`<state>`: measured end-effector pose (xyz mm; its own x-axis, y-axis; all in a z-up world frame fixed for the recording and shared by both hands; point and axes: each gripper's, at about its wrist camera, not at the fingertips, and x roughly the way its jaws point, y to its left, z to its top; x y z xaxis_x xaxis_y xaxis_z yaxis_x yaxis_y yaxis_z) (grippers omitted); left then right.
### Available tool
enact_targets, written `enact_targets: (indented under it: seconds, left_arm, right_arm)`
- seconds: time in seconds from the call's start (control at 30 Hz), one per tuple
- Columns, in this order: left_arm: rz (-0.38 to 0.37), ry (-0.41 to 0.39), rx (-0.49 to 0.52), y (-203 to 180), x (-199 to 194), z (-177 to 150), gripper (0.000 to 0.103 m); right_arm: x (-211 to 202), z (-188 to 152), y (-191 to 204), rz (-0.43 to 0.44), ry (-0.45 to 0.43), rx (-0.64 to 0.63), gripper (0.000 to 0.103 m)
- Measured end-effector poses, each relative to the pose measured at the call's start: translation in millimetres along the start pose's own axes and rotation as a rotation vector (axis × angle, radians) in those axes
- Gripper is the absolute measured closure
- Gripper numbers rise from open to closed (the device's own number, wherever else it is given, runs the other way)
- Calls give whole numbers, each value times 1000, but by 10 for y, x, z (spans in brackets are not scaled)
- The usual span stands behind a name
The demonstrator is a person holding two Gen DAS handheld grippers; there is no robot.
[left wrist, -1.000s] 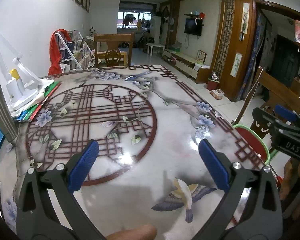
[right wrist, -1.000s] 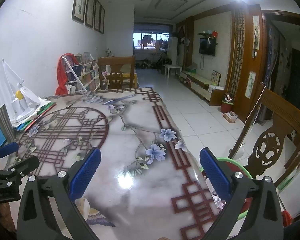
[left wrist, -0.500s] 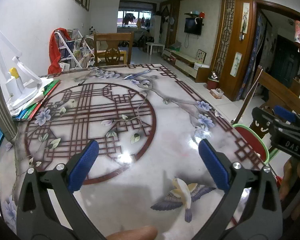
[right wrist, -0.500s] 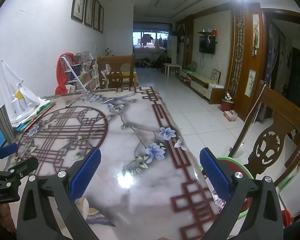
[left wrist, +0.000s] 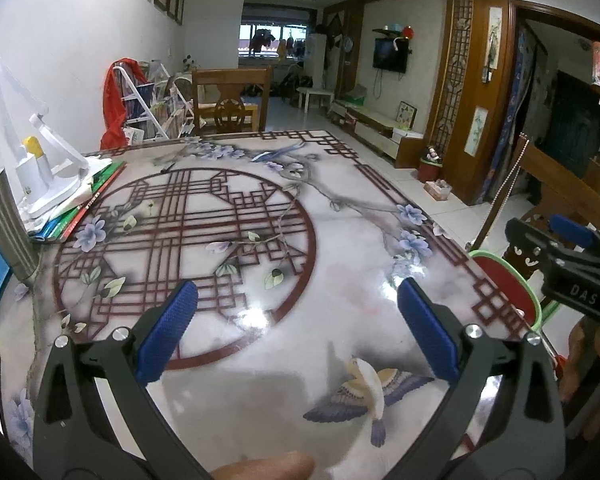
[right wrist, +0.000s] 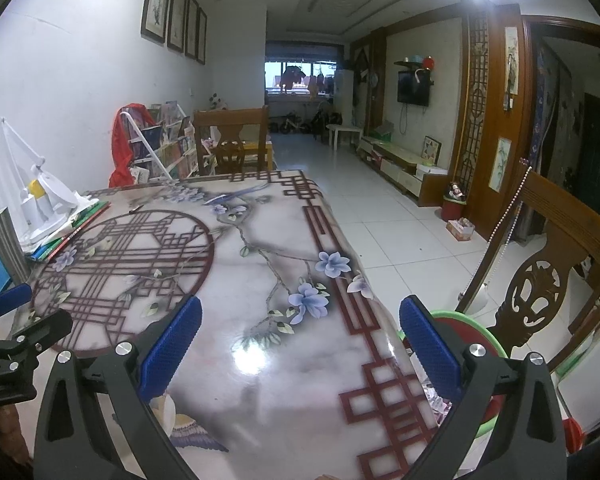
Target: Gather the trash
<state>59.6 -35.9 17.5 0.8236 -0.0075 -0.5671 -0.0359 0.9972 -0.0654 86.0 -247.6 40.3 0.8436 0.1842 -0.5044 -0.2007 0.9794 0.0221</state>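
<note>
1. Left gripper (left wrist: 296,294): spread wide, nothing between the blue pads, held low over the near end of the patterned table (left wrist: 340,276). Framing nearly identical to a second ago, save a slight drift.
2. Right gripper (right wrist: 300,308): likewise fully parted and empty, poised above the table's right edge. No perceptible shift either.
3. Trash: none discernible on the tabletop, where only a desk lamp (left wrist: 48,172) on stacked books (left wrist: 84,204) at the far left. Red bin (right wrist: 472,322) with green rim just beside the table's right edge; contents largely hidden behind the right finger, so impossible to tell.
4. Reading: no pick in progress. Probably a pause, either before searching for a target or with collection already complete.
</note>
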Motion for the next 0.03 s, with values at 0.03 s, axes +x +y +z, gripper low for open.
enact_targets:
  seconds: [0.03]
  left_arm:
    - [1,-2,0,20,-2,-3,5]
  right_arm:
    - [4,4,-1,0,-1,1,7]
